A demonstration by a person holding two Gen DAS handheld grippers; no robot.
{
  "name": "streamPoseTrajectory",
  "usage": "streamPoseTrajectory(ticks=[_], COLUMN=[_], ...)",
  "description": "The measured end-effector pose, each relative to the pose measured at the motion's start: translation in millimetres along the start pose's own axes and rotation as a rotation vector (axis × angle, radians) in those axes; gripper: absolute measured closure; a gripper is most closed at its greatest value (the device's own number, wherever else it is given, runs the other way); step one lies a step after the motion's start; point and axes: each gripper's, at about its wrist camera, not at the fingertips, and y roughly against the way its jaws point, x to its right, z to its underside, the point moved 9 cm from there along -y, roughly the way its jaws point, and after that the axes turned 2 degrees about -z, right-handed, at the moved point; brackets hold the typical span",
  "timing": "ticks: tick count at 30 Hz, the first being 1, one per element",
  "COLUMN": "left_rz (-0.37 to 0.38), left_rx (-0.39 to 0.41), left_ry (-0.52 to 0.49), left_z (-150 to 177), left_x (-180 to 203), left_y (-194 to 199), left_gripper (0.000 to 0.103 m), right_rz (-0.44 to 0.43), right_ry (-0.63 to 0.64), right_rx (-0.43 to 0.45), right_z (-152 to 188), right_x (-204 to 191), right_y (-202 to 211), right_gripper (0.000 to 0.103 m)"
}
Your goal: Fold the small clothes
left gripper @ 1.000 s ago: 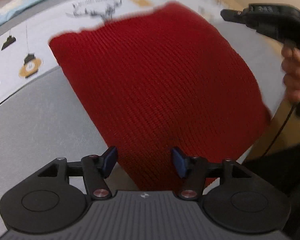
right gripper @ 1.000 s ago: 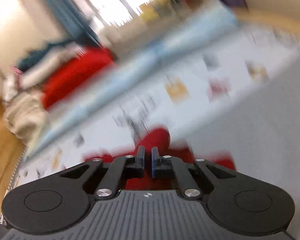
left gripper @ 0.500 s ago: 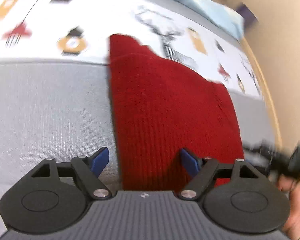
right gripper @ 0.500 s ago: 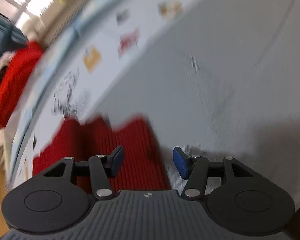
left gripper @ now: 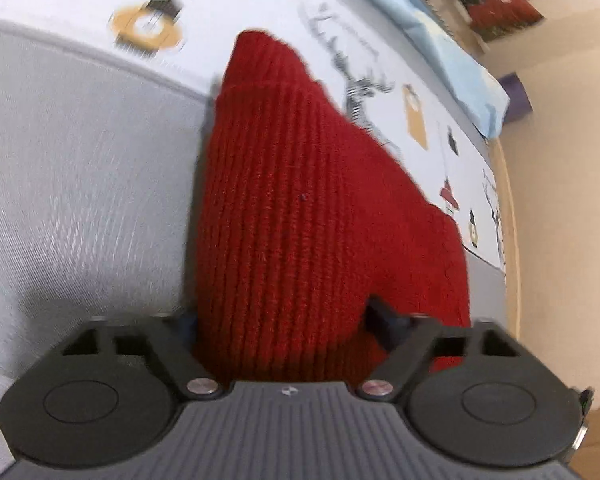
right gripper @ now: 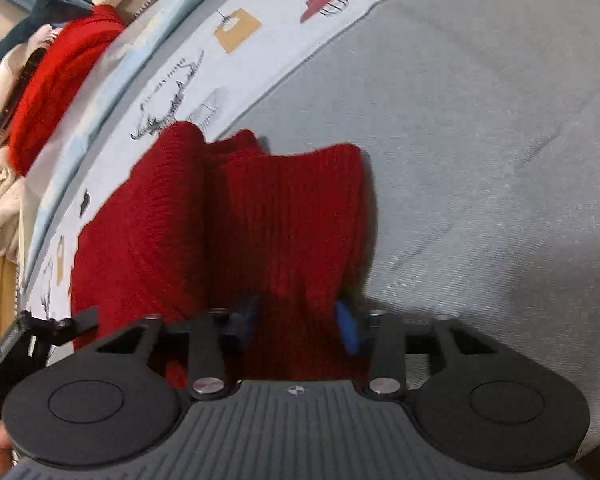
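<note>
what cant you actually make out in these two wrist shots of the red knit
- Left wrist view: the near edge of the red ribbed knit garment is hidden behind the left gripper; its left fingertip is buried in the cloth.
- Right wrist view: the right gripper covers the garment's near hem, so actual grip is unclear.
- Right wrist view: the pile of clothes is cut off by the edge.

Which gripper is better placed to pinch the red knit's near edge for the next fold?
Likely the right gripper: open, its fingers straddle a narrow bunch of the red knit. The left gripper, also open, spans a much wider stretch.
</note>
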Motion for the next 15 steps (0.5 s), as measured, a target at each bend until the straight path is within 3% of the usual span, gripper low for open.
streamPoseTrajectory(ticks=[1, 3, 9, 15], left_rz=[0.000, -0.008, -0.098, -0.172], left_rx=[0.015, 0.063, 0.208, 0.264], left_ry=[-0.029, -0.119, -0.197, -0.181], left_z=[-2.3, -7.0, -36.3, -71.5], left_x=[4.9, 15.0, 0.0, -44.7], left_y=[7.6, 25.8, 82.8, 132.7], left_gripper=[0.039, 0.042, 0.044, 0.043], right_rz=[0.003, -0.034, -0.104, -0.203], right_ry=[0.011, 0.029, 0.055, 0.082], right_rx=[0.016, 0.044, 0.044, 0.043], right_z=[0.7, -0.7, 7.1, 12.8], right_x=[-5.5, -19.5, -70.1, -137.0], right_y=[-2.0, -0.4, -20.8, -46.7], right_gripper=[0.078, 0.098, 0.099, 0.099])
